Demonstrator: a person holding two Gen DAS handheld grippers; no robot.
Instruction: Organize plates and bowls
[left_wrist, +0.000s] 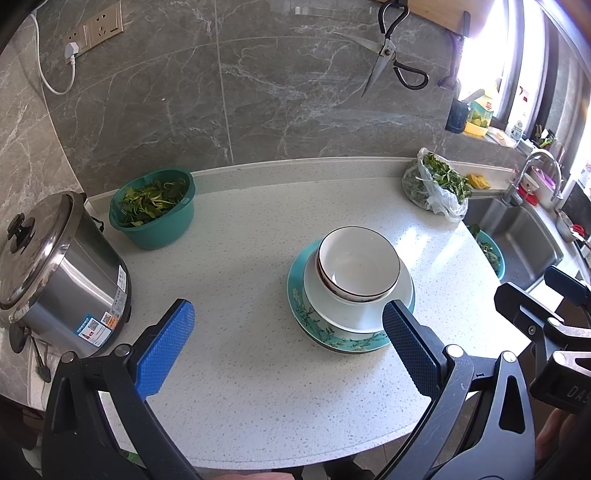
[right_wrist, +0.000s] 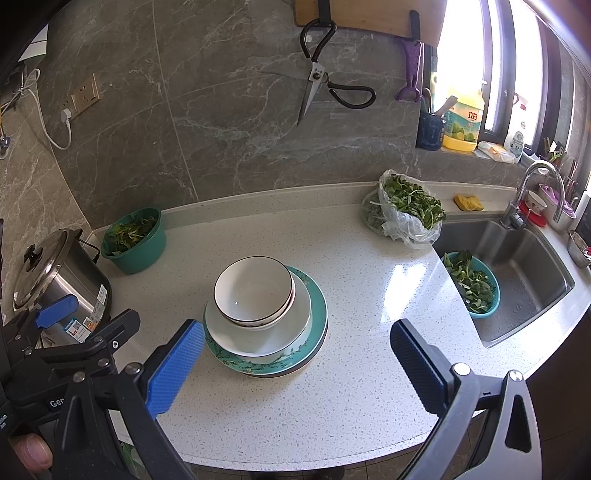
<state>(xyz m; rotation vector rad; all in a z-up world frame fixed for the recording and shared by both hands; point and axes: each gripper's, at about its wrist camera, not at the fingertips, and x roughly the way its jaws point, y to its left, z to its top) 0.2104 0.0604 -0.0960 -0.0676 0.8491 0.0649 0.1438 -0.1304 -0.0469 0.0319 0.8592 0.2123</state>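
I am holding my left gripper (left_wrist: 288, 349) and right gripper (right_wrist: 297, 367) wide apart and empty above the counter (left_wrist: 240, 387), near the stack where two bowls (right_wrist: 255, 291) are sitting on the white plate (right_wrist: 255, 341) and teal plate (right_wrist: 314, 332), so I am judging that any lift should be slow and level.

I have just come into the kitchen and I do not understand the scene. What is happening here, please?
A person holds two grippers over the counter, tidying dishes. Both the left gripper and the right gripper are open and hold nothing. The crockery already stands in one pile: two white bowls nested on a white plate, on a teal flowered plate. Neither gripper touches the pile.
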